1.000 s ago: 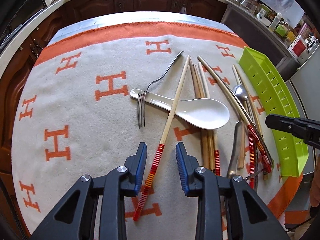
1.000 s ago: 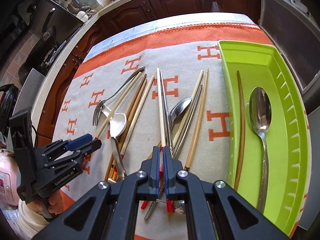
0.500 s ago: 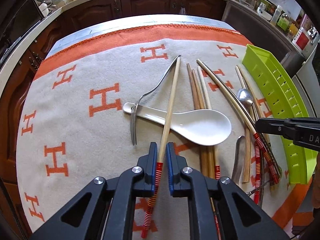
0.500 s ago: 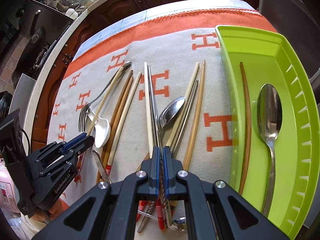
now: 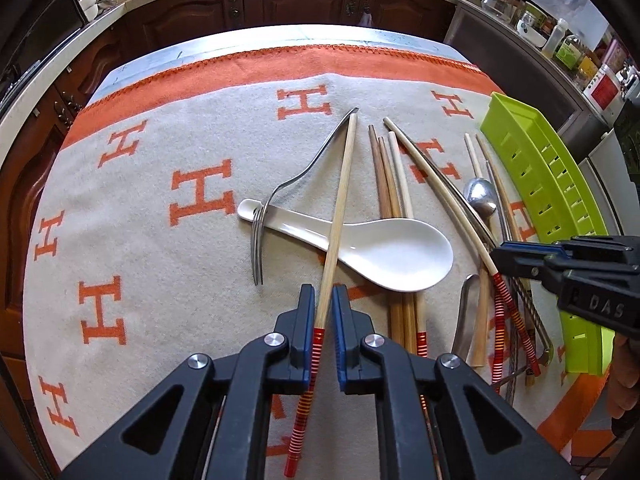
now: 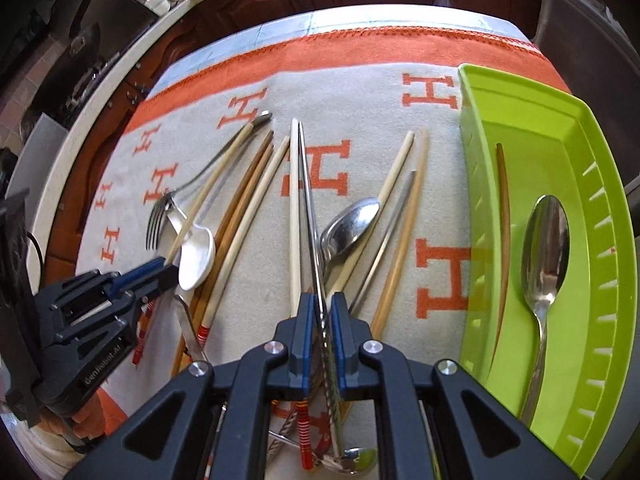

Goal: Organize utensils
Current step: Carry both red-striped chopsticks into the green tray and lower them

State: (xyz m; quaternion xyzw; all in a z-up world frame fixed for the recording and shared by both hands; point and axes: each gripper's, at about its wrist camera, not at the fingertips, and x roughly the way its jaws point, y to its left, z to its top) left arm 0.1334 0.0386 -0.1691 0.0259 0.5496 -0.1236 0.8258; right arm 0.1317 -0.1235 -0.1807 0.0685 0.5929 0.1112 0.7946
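Left gripper (image 5: 323, 312) pinched on 1 pale chopstick (image 5: 340, 208) just above its red-banded end; shaft ran straight ahead from the jaws, away across the white spoon (image 5: 384, 254) beside the fork (image 5: 276, 204). Further right, right gripper (image 6: 320, 320) straddled 1 metal chopstick (image 6: 307, 200), jaws opening, pads seemingly not pressing; long axis likewise dead ahead. Green tray (image 6: 520, 128) lay off to the right, nearer the right hand, already holding 1 brown chopstick (image 6: 505, 216) and 1 steel spoon (image 6: 546, 248); probably a rightward carry next.
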